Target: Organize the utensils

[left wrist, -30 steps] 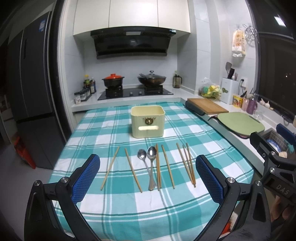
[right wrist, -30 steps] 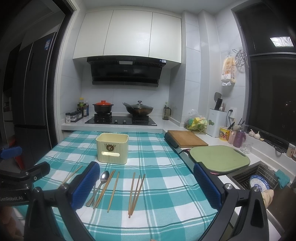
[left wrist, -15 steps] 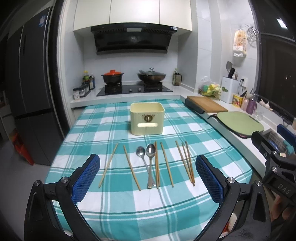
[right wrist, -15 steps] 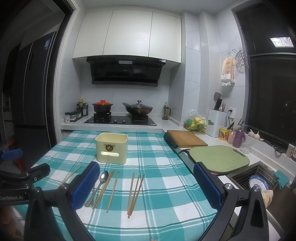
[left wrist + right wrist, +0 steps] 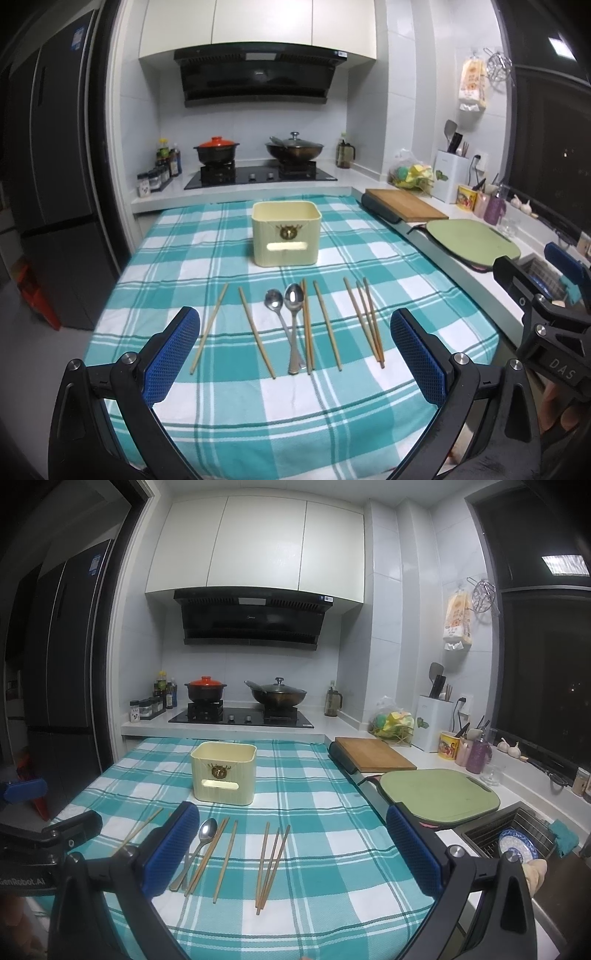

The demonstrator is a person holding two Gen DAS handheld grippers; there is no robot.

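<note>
- Plainly nothing is picked up yet: the left tongs [image 5: 295, 347] hang spread wide and empty over the near edge of the tabletop [image 5: 369, 398], and the right tongs [image 5: 291, 845] are spread wide and empty too
- All the utensils lie flat in a row on the near side of the cream bin [image 5: 285, 233], between the bin and both tongs, well apart from the blue pads
- Each piece has its long axis running roughly from the tongs toward the bin, so a grasp would close across the shaft, not along it
- The two spoons [image 5: 290, 325] lie dead ahead of the left tongs, bowls toward the bin and handles crossing at the near end; my judgement is that the left hand is nearer to them
- The tight cluster of chopsticks [image 5: 271, 864] farthest right of the bin line sits ahead of the right tongs, the nearer hand for it
- Count: two spoons, eight chopsticks as far as I can separate them, one bin, which looks empty from here
</note>
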